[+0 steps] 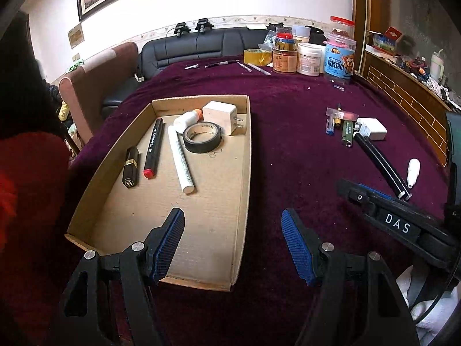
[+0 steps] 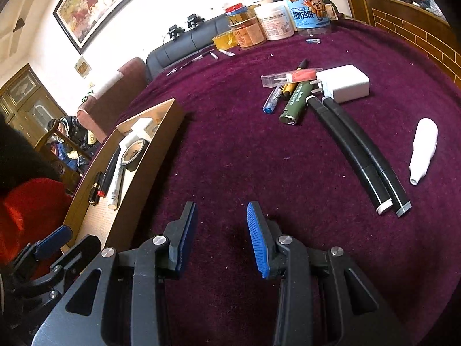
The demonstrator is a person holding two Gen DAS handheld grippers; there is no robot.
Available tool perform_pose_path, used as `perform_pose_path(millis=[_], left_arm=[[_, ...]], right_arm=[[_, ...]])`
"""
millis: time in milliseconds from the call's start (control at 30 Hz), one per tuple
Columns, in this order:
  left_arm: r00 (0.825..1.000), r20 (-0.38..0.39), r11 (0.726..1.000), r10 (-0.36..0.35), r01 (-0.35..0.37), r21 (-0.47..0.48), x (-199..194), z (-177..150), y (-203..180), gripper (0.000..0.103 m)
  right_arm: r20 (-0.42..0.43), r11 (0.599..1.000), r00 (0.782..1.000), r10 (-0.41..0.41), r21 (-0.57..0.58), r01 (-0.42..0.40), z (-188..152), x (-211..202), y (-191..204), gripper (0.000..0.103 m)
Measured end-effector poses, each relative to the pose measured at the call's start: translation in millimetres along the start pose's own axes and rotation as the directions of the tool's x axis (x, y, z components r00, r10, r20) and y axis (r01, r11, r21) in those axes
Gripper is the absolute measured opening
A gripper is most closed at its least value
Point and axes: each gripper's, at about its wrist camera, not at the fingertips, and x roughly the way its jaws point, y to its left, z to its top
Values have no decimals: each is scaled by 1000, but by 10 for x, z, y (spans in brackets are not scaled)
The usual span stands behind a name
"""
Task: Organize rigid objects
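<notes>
Rigid objects split in two groups on table [image 1: 288, 109] with purple cloth. Cardboard tray [image 1: 245, 173] on the left side holds: black lipstick tube [image 1: 131, 167], black marker with red end [image 1: 152, 147], white marker [image 1: 181, 160], black tape roll [image 1: 202, 137], small white bottle with orange cap [image 1: 185, 118], white plug adapter [image 1: 223, 116]. All lie flat on the tray floor; tape roll touches the adapter's prongs.

Loose pile on the cloth, well apart from the tray: white charger [image 2: 344, 83], clear case with red part [image 2: 291, 77], blue-tipped pen [image 2: 272, 101], green lighter [image 2: 295, 103], two long black markers [image 2: 357, 150] side by side, white dropper bottle [image 2: 423, 150] just beside them.

Left gripper [image 1: 232, 236] hangs over the tray's near right corner, fingers [image 1: 173, 239] spread, nothing between. Right gripper [image 2: 222, 233] over bare cloth near the tray's wall, fingers [image 2: 256, 236] partly apart, gap empty, holding nothing.

Jars [image 1: 308, 57] and yellow tape roll [image 1: 257, 56] stand at the table's far edge, a few pens beside them.
</notes>
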Motion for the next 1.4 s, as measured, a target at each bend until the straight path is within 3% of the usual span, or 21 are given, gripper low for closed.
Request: perform_pose_path(millis=[433, 567, 800, 967, 1200, 1400], left_arm=[[1000, -22, 1000, -6, 7, 18, 75, -12, -75, 64], [1000, -27, 1000, -7, 8, 27, 83, -19, -109, 64], [999, -33, 999, -4, 5, 40, 89, -16, -158, 64], [999, -33, 999, -1, 3, 52, 89, -8, -180, 64], [999, -44, 998, -8, 11, 56, 128, 3, -215, 64], [999, -53, 997, -12, 15, 69, 159, 7, -264, 64]], right_arm=[[-28, 1000, 999, 21, 24, -20, -7, 46, -65, 34], [-26, 999, 999, 27, 19, -26, -13, 39, -51, 42], [-23, 999, 999, 33, 5, -33, -23, 32, -32, 42], [8, 999, 999, 45, 27, -45, 4, -97, -87, 42], [117, 999, 993, -22, -22, 25, 226, -501, -174, 46], [162, 997, 984, -74, -7, 76, 421, -654, -378, 48]])
